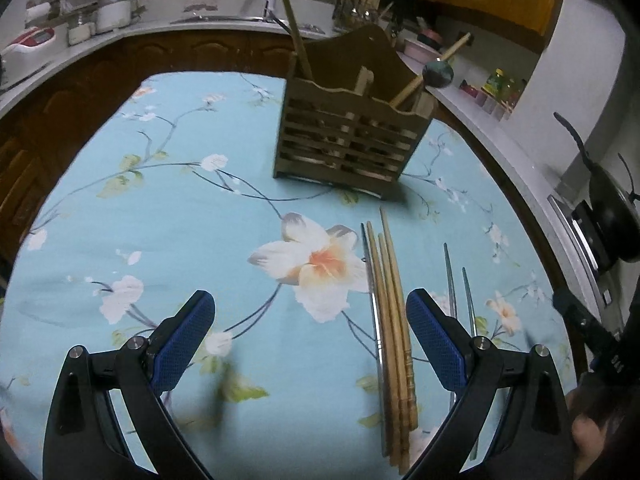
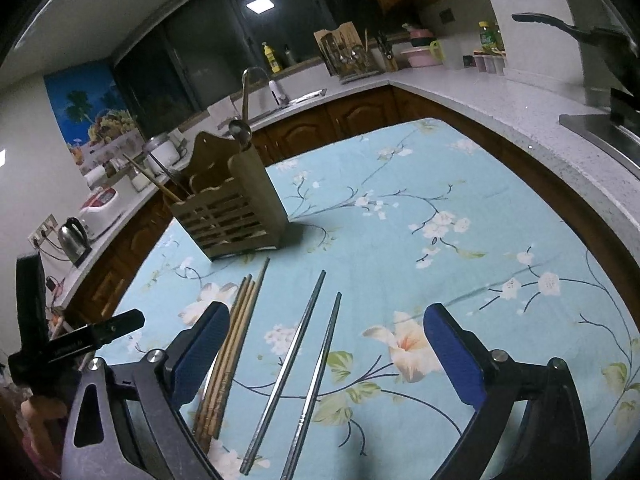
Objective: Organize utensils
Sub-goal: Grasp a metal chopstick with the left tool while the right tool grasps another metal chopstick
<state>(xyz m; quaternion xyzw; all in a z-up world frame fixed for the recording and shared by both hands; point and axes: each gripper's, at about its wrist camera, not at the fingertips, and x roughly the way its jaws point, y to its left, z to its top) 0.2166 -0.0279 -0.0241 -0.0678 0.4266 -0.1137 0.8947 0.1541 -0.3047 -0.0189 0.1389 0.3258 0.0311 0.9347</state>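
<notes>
We see our left gripper [image 1: 310, 334] and right gripper [image 2: 326, 350] both spread wide and empty above the floral table [image 1: 160, 208]. The wooden holder [image 1: 352, 132] already has a few utensils; wooden chopsticks [image 1: 394, 328] and metal chopsticks [image 2: 304, 360] remain loose nearby.

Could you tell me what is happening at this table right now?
A person holds a claw in each hand over a table with a floral cloth, sorting utensils. Both the left claw and the right claw are open and hold nothing. A bundle of wooden chopsticks and two metal chopsticks lie loose on the cloth. The wooden utensil holder stands farther back, already containing a ladle and a few sticks.
</notes>
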